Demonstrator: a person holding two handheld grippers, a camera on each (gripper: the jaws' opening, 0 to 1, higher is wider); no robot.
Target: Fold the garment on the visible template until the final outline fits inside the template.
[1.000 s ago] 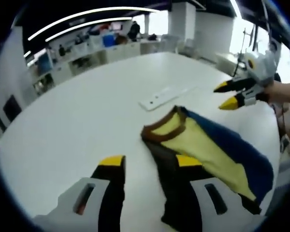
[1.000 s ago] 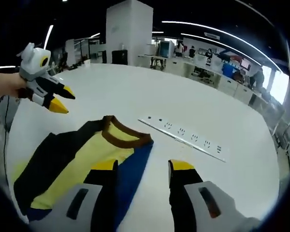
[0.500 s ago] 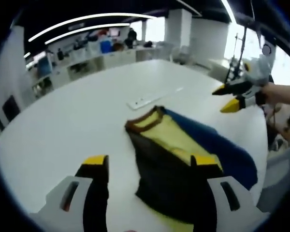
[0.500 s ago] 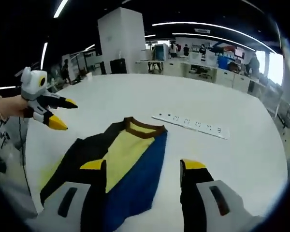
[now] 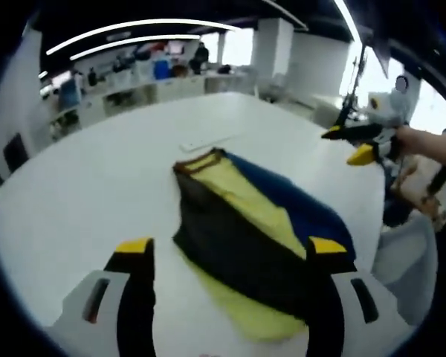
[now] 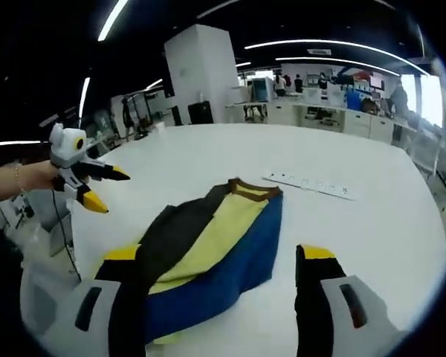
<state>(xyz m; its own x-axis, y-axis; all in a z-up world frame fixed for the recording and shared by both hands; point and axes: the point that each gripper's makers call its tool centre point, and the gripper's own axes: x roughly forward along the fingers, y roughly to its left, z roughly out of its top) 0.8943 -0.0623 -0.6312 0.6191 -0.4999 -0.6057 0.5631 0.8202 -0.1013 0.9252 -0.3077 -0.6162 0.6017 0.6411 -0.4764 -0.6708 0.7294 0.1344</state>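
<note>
Both my grippers, left (image 5: 224, 250) and right (image 6: 221, 255), were wide open, holding nothing. The garment (image 5: 251, 236) lay folded near the tabletop (image 5: 89, 186) edge. Judged step: inspection; next, confirm fit or refold.

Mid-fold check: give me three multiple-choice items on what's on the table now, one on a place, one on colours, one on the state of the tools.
1. Where is the power strip?
A. Beyond the garment's collar
B. Under the garment
C. In a tool

2. Which colours does the garment show?
A. Red and white
B. Blue, yellow and black, with a brown collar
C. All green

3. What state are the left tool and the right tool in?
A. Both shut on cloth
B. One holds the strip
C. Both open above the table

Answers: 1 A, it lies past the collar; 2 B, panels lie side by side; 3 C, jaws stand apart, gripping nothing.
</note>
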